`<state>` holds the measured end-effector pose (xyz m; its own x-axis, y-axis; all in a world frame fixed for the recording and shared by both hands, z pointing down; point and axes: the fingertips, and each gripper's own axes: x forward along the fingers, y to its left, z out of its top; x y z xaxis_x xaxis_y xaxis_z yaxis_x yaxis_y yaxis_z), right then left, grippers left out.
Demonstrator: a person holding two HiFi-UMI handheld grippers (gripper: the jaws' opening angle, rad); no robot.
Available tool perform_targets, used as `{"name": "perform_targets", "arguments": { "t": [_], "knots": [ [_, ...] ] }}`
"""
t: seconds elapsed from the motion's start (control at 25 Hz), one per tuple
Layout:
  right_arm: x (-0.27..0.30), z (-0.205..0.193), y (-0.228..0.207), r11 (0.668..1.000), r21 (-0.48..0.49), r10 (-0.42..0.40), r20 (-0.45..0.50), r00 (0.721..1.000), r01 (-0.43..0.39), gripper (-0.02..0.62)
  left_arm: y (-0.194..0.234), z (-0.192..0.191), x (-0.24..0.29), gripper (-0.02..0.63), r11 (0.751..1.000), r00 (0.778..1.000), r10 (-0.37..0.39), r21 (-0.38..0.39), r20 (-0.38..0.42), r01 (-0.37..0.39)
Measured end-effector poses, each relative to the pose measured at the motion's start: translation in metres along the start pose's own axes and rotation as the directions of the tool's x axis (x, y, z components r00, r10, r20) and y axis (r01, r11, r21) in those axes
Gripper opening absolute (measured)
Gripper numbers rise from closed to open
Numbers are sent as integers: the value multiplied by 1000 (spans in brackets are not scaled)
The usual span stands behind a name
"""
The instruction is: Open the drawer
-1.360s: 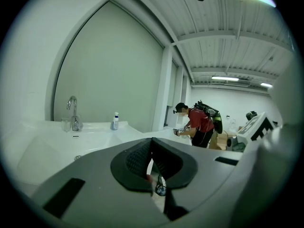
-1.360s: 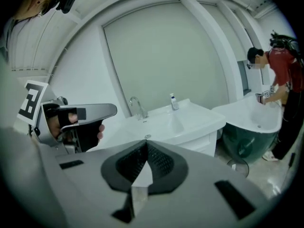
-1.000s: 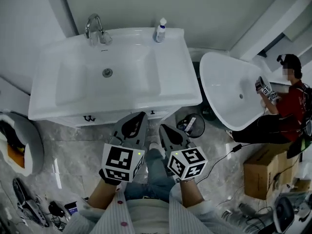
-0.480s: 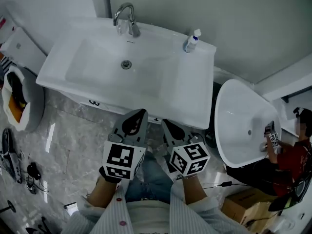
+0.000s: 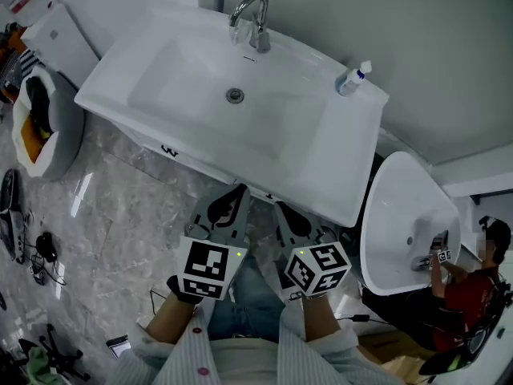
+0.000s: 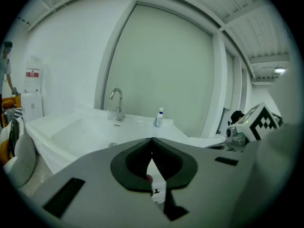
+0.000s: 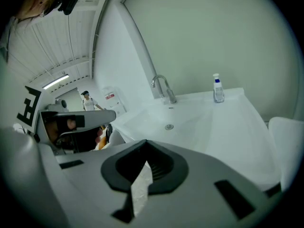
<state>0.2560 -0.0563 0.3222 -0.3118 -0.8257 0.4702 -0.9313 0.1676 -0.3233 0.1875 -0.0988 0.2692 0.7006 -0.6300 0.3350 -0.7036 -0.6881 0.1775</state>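
White drawer front under sink, just beyond both grippers. Looks rigid, light-sliding; take the small dark pull. Both left gripper and right gripper closed, empty.

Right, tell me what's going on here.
A person stands at a white sink with a gripper in each hand. The left gripper and right gripper are held side by side, pointing at the drawer under the sink. Both have their jaws together with nothing in them. Neither touches the drawer, which looks closed. A faucet and a bottle stand at the back of the sink.
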Motion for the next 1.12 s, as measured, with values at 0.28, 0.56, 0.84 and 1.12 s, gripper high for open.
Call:
{"name": "perform_targets", "arguments": {
  "t": [0.28, 0.56, 0.84, 1.12],
  "knots": [
    [9, -22, 3, 999, 24, -21, -24, 999, 22, 9, 13, -20, -5, 17, 1000, 1000, 14, -12, -21, -14],
    [32, -56, -20, 998, 27, -51, -62, 997, 53, 9, 25, -60, 3, 15, 999, 998, 30, -23, -54, -31],
    [57, -91, -43, 995, 24, -96, -93, 991, 99, 9, 34, -105, 11, 15, 998, 995, 46, -40, -87, -50],
    [83, -127, -64, 993, -4, -113, -122, 986, 114, 9, 38, -151, 27, 15, 993, 992, 59, -95, -111, -70]
  ]
}}
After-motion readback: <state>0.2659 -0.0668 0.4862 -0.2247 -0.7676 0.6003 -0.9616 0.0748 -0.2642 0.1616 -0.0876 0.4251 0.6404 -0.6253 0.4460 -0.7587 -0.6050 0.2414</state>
